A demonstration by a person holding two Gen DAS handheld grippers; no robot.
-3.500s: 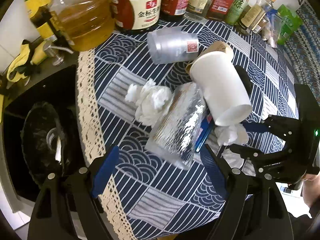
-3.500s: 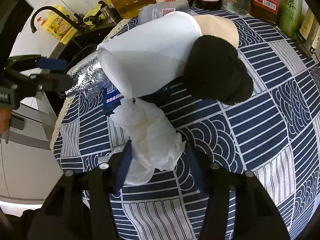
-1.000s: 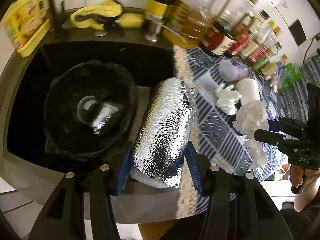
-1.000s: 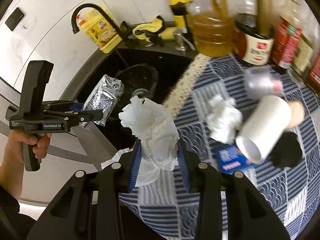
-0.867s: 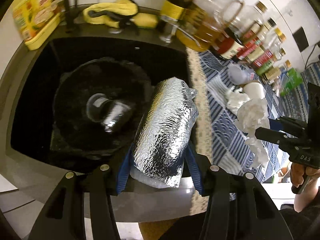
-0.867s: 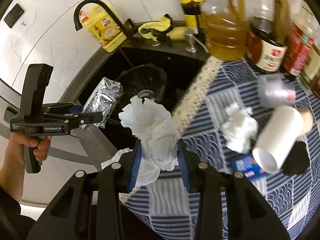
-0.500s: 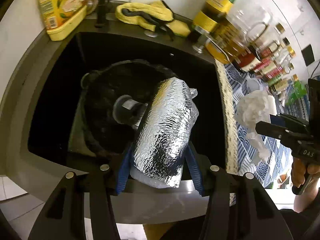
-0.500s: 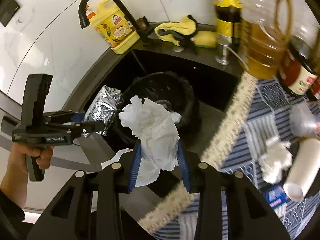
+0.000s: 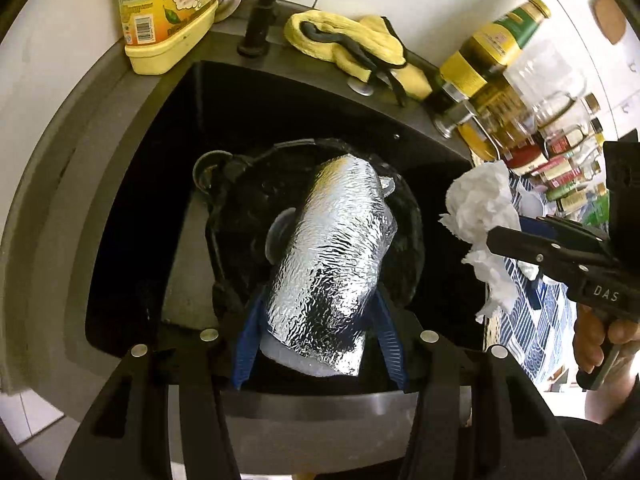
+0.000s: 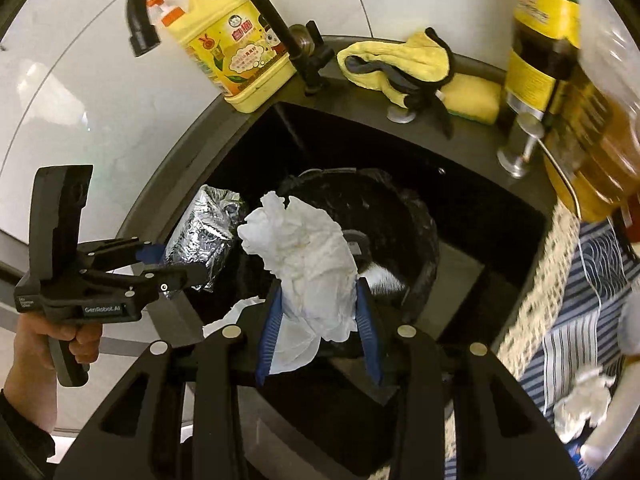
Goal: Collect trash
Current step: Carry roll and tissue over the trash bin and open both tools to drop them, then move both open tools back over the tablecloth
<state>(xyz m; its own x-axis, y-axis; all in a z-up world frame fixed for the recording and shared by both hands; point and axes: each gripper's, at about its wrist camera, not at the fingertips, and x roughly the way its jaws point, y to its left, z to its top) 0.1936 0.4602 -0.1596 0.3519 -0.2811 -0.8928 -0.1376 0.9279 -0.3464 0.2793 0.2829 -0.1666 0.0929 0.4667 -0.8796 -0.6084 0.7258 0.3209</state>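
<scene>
Both tongs have swung off the patterned worktop (image 10: 580,332) and now hang over the black-lined bin (image 9: 404,216) in the sink. The left tongs (image 9: 320,332) clench a crinkled foil pack (image 9: 328,256); the right tongs (image 10: 318,320) clench a crumpled white tissue (image 10: 308,264).

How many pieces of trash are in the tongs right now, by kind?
Foil pack: 1, in the left tongs
Tissue wad: 1, in the right tongs
Total: 2
</scene>
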